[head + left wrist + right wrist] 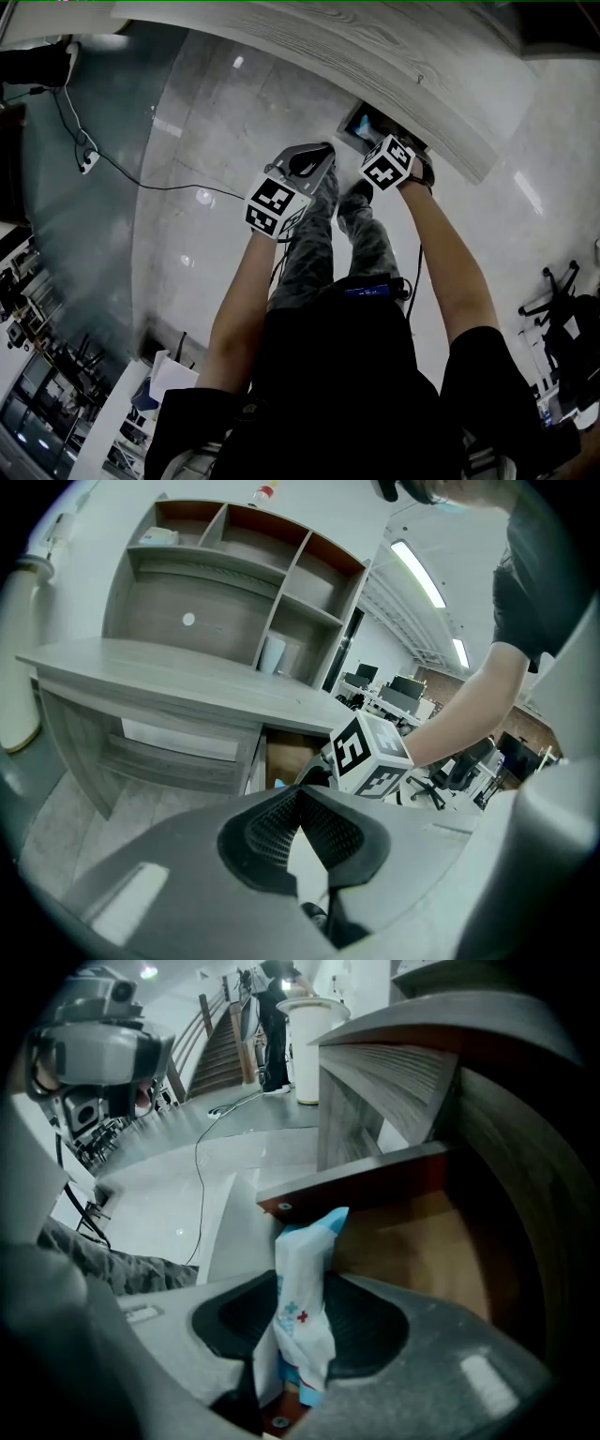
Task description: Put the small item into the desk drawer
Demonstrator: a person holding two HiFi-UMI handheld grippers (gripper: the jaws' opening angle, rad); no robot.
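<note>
My right gripper [302,1290] is shut on a small white and blue packet [305,1241] printed with little crosses, which stands upright between the pads. It hangs over the open desk drawer [356,1180], whose wooden bottom shows to the right. In the head view the right gripper [392,161] is at the drawer [361,127] under the grey desk [375,66]. My left gripper [314,157] is just left of it, over the floor. Its pads [267,827] meet at the tips with nothing between them. The left gripper view shows the drawer [286,757] behind the right gripper's marker cube [370,757].
A shelf hutch [234,564] stands on the desk top [187,672]. A cable and power strip [89,161] lie on the glossy floor to the left. The person's legs [314,244] are below the grippers. Office chairs [562,309] stand at the right.
</note>
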